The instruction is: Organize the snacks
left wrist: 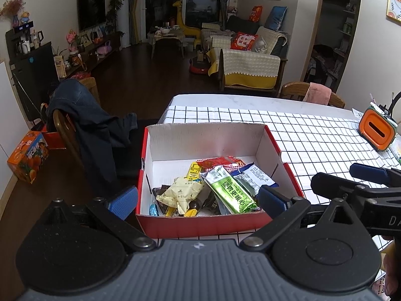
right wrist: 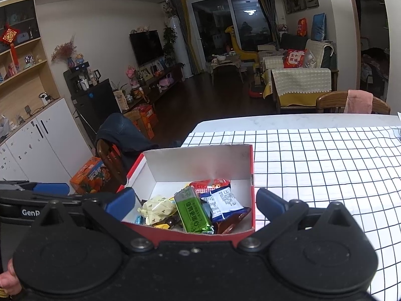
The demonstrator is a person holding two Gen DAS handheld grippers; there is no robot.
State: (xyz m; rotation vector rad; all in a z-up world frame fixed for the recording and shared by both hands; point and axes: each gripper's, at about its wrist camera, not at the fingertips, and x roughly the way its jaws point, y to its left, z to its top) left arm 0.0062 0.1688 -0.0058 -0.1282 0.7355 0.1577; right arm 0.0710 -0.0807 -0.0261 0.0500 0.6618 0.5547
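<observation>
A red cardboard box with white inner walls sits at the left end of the grid-patterned tablecloth, straight ahead of both sets of jaws. The left gripper hangs at its near wall, jaws wide apart with nothing between them; the right gripper does likewise, empty, its fingers straddling the near rim. Inside lies a loose heap: a green foil packet on top, a cream wrapper left of it, a blue-and-white pouch to the right, and a red packet behind. Small dark sweets underneath are hard to make out. The cloth to the right lies bare up to an orange container.
</observation>
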